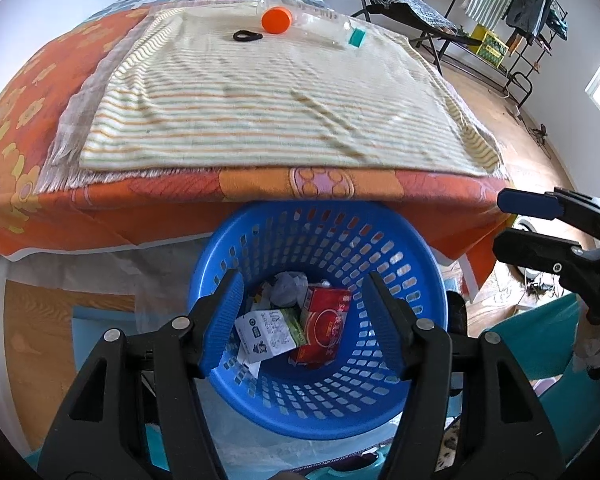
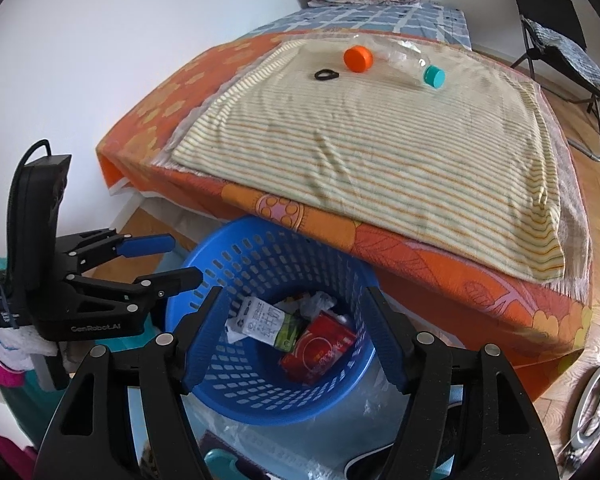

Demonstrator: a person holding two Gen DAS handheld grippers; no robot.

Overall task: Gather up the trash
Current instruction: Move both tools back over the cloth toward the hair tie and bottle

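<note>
both grippers hang open and empty over the blue basket, trash already lying inside it.

my left gripper [image 1: 304, 312] has its jaws spread with nothing between them, pointing down into the blue basket [image 1: 412, 280], which stands on the floor against the bed's edge. my right gripper [image 2: 296, 328] is also released and empty, just beside the left one above the same basket. inside lie a red box [image 1: 324, 328], a white and green carton [image 1: 270, 334] and some crumpled wrapping [image 1: 288, 288]. up on the bed, on the striped towel [image 1: 260, 120], two clear bottles lie near the far end, one with an orange cap [image 1: 277, 20], one with a teal cap [image 1: 357, 37], and a black loop [image 1: 247, 35] lies beside them.
</note>
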